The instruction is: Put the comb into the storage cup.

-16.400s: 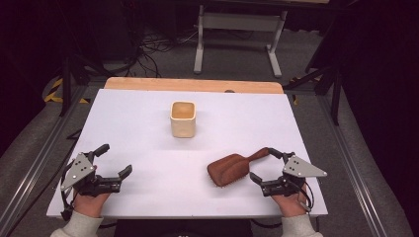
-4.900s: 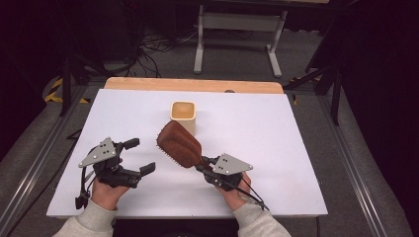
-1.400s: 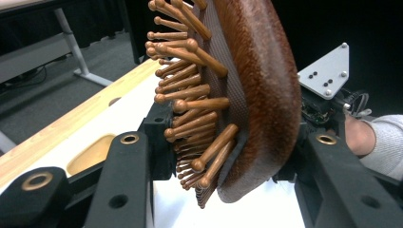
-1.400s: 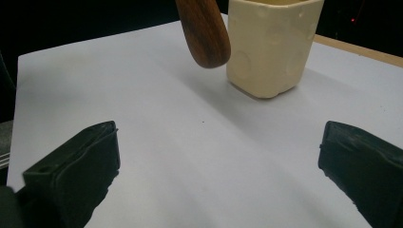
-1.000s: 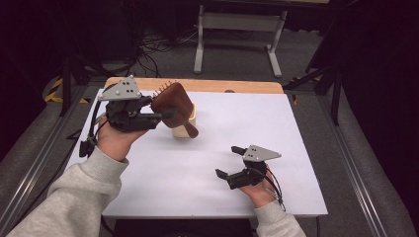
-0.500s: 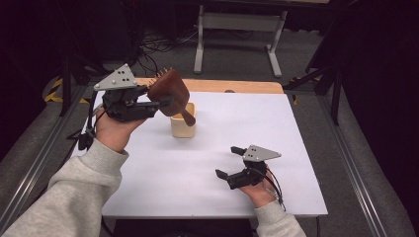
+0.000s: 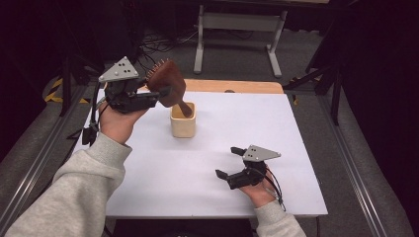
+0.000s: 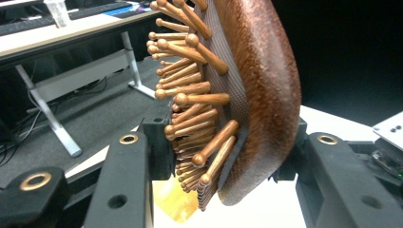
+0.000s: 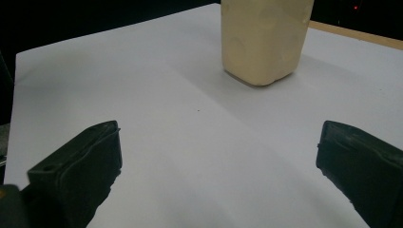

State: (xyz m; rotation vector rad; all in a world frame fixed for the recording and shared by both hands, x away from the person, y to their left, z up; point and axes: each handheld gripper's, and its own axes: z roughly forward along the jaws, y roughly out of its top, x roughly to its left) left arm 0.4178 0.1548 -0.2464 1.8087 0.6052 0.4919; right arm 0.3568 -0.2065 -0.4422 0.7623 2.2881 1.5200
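Observation:
A brown wooden hairbrush (image 7: pixel 168 86) with peg bristles is held above the table, its handle dipping into a cream square cup (image 7: pixel 183 125). My left gripper (image 7: pixel 159 94) is shut on the brush head. In the left gripper view the brush (image 8: pixel 256 95) stands clamped between the two black jaws, bristles facing left, with a bit of the cup (image 8: pixel 173 204) below. My right gripper (image 7: pixel 231 162) rests open on the white table, nothing between its jaws. The right gripper view looks across the table at the cup (image 9: pixel 263 38).
The white tabletop (image 7: pixel 296 128) has a wooden strip (image 7: pixel 232 86) along its far edge. A metal stand (image 7: pixel 237 24) and cables sit on the floor beyond. Dark rails run along both sides of the table.
My left gripper has lifted and tipped the brush more upright, so its handle now points down into the cup. The right gripper has stayed open in place.

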